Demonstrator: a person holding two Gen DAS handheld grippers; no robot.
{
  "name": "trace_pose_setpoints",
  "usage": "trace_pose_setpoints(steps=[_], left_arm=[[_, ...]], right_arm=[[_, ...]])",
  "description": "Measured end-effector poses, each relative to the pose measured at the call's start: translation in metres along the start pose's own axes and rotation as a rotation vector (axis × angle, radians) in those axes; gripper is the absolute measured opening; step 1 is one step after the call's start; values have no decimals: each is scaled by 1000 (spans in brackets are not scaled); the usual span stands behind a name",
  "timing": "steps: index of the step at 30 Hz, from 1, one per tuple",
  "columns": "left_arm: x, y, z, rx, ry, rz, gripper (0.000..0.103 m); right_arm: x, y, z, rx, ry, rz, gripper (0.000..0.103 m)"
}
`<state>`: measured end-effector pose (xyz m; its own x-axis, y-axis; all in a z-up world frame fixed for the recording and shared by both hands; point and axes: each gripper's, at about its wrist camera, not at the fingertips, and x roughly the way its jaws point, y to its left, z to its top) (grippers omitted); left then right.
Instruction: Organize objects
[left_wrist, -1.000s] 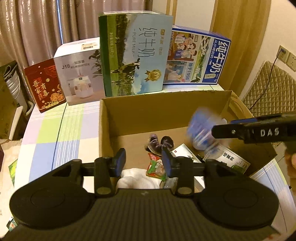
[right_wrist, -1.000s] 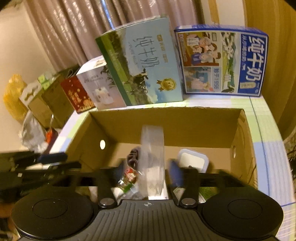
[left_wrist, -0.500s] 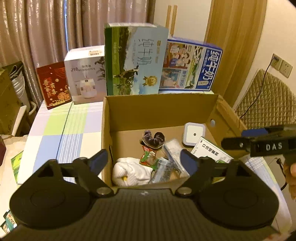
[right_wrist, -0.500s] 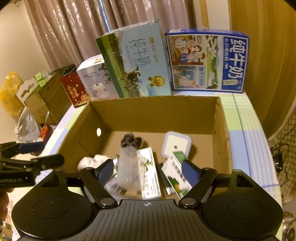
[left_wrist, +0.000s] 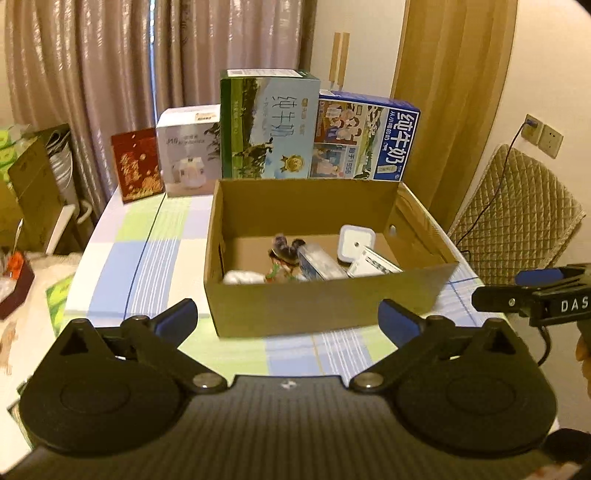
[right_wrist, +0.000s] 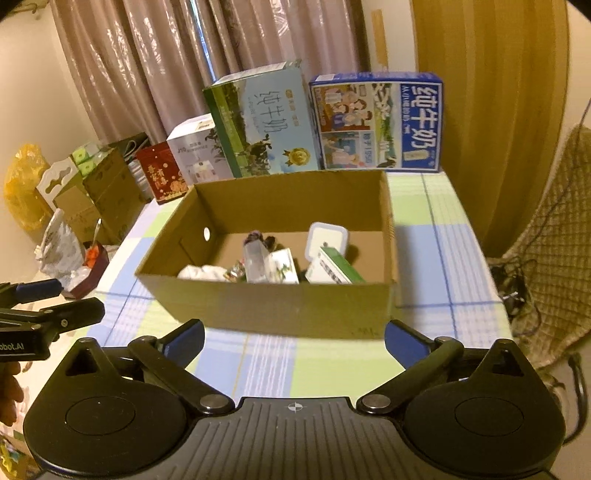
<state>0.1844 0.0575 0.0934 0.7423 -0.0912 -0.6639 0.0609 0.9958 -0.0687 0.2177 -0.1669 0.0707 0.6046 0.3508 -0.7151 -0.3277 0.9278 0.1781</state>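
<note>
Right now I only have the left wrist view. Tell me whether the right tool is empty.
Observer: The right tool is open wide with nothing between its fingers, just short of the cardboard box.
Operator: Report what stands off the table's left side.
Observer: A yellow bag sits beyond the brown cartons.
Operator: Describe the white packet in the box.
Observer: The white packet has a green upper edge and leans by the square white container.
</note>
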Motion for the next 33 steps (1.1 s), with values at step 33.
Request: trace_pose_setpoints(steps=[33], left_arm=[[-100,-29,-82,-47,19,111,102]], right_arm=[[-102,10,-86,25,-41,-43,101]])
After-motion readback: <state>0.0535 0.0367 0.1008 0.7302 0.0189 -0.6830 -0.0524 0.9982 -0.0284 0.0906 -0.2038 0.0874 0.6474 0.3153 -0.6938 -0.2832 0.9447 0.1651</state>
